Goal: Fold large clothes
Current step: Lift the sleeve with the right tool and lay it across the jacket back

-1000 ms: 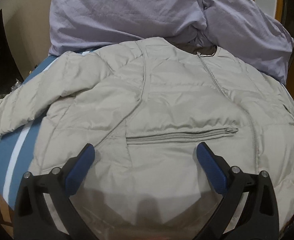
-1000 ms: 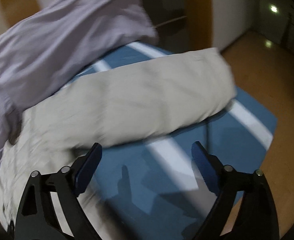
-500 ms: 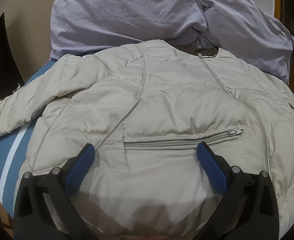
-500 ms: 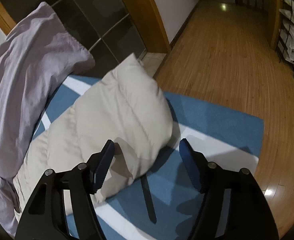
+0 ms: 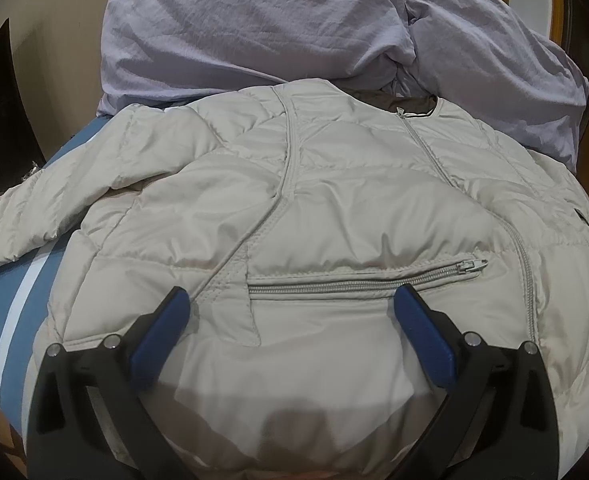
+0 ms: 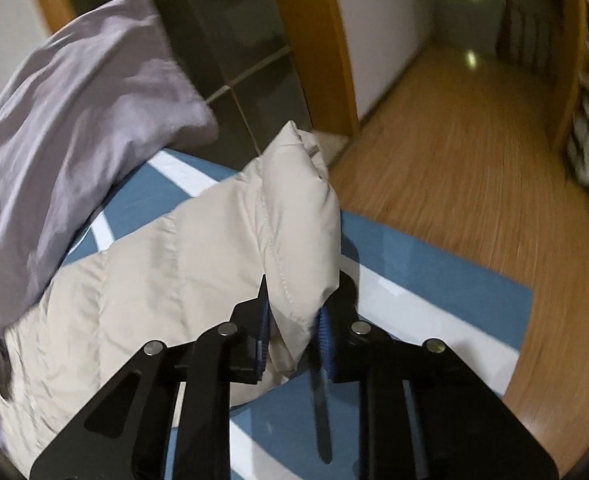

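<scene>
A beige quilted jacket (image 5: 334,208) lies spread front-up on a blue bed with white stripes (image 5: 10,312); its pocket zipper (image 5: 366,280) runs just beyond my left gripper (image 5: 294,312), which is open and hovers over the jacket's lower front. One sleeve (image 5: 34,216) reaches to the left. In the right wrist view my right gripper (image 6: 294,320) is shut on the jacket's other sleeve (image 6: 294,216) near its cuff, lifting the end off the bed (image 6: 434,264).
A crumpled lavender duvet (image 5: 294,28) is piled at the head of the bed, touching the jacket's collar; it also shows in the right wrist view (image 6: 62,120). Wooden floor (image 6: 474,152) and a door frame (image 6: 314,40) lie beyond the bed's edge.
My right gripper has moved onto the sleeve end and shut on it; it was open before. My left gripper has edged closer to the jacket and stayed open.
</scene>
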Demonstrator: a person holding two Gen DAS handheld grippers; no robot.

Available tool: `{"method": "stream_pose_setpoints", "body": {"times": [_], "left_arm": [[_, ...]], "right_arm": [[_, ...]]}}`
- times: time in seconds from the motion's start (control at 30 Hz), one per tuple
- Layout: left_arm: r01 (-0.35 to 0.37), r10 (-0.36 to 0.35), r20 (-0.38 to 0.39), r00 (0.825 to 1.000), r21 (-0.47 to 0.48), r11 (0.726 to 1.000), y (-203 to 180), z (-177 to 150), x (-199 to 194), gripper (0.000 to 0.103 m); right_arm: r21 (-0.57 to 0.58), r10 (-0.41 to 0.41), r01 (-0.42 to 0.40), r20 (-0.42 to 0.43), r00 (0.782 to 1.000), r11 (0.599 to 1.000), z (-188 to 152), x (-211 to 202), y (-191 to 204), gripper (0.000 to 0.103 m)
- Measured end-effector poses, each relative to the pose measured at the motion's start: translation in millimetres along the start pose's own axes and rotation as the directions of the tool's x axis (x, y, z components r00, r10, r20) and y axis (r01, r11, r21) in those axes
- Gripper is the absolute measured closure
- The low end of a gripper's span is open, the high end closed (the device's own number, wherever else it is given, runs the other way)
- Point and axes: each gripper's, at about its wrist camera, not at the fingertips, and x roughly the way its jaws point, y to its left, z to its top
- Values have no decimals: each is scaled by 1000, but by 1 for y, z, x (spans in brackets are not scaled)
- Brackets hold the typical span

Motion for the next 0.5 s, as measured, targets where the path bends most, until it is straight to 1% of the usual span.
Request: {"method": "stream_pose_setpoints", "body": {"times": [0.1, 0.23, 0.37, 0.5], "left_arm": [[5, -5, -1, 1000, -4, 1000, 1, 0, 0, 2], [12, -12, -1, 1000, -10, 1000, 2, 0, 0, 2], [19, -19, -1, 1000, -15, 1000, 4, 0, 0, 2], [20, -20, -1, 1000, -17, 1000, 4, 0, 0, 2]], "right_arm": [[-86, 12, -7, 52, 999, 996, 1, -16, 25, 83], [-179, 89, -75, 73, 993, 981, -1, -34, 70, 84], [-276, 165, -148, 41, 985, 950, -16, -44, 125, 84], [-373, 225, -211, -6, 974, 904, -42, -48, 181, 84]]}}
